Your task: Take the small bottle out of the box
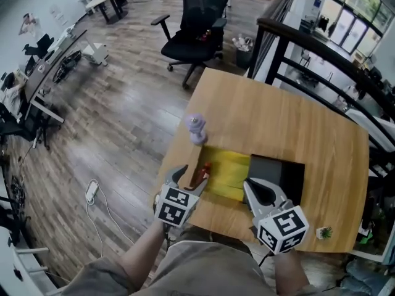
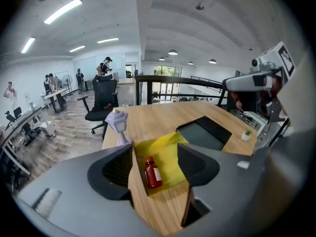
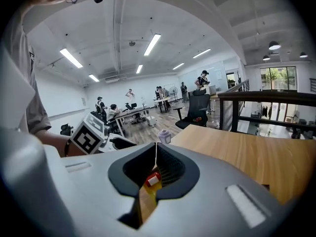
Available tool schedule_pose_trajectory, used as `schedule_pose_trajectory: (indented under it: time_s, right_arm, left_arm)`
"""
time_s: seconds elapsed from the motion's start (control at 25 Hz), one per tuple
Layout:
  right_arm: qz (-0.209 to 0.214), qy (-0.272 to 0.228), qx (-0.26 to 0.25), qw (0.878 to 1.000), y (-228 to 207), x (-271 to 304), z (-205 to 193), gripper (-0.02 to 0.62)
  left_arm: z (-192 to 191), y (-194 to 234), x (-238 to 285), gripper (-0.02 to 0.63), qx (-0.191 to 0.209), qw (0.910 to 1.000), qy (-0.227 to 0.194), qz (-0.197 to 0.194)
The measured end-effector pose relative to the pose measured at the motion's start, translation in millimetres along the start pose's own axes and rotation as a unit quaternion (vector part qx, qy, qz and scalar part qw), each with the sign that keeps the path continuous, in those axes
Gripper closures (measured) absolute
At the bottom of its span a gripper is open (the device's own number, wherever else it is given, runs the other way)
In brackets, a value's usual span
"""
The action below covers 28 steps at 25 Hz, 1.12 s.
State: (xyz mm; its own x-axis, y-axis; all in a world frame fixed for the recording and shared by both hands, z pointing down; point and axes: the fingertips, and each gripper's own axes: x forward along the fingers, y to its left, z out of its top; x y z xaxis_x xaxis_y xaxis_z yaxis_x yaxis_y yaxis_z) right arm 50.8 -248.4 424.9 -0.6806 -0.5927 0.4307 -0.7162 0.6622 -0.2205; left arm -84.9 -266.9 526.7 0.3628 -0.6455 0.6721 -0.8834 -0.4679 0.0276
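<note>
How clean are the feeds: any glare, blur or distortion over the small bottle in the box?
Head view: evenly lit, no glare on the small bottle, though the table edges bow. Left gripper view: it shows sharp, inside a dark round vignette. Right gripper view: only a small soft patch past the right gripper; ceiling lights blown out.

left gripper (image 1: 189, 179) spread, right gripper (image 1: 255, 191) closed

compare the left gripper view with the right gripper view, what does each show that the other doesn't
Left gripper view only: the small green potted plant and the right gripper. Right gripper view only: the left gripper. Both: the small red bottle lying in the open yellow box, the pale purple lantern ornament and the light wooden table.
</note>
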Motion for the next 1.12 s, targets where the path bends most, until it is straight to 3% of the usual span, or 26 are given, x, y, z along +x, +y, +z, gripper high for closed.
schedule_pose_trajectory:
  time_s: [0.24, 0.4, 0.64, 1.0, 1.12]
  right_arm:
    - [0.009, 0.033, 0.013, 0.999, 0, 21, -20, 0.581]
    - [0.013, 0.049, 0.023, 0.998, -5, 35, -30, 0.581]
    - [0.013, 0.06, 0.045, 0.997, -18, 51, -40, 0.581]
    - [0.006, 0.062, 0.077, 0.995, -32, 64, -49, 0.581]
    - [0.007, 0.06, 0.081, 0.995, -34, 62, -53, 0.581]
  left_arm:
    - [-48, 4, 51, 0.32, 0.002, 0.9962, 0.085, -0.021]
    - [-64, 4, 78, 0.321, -0.001, 0.9923, 0.118, -0.038]
    - [-98, 2, 112, 0.321, -0.026, 0.9797, 0.193, -0.049]
    - [-103, -1, 122, 0.322, 0.002, 0.9742, 0.222, -0.041]
    - [-112, -6, 128, 0.331, -0.046, 0.969, 0.239, -0.042]
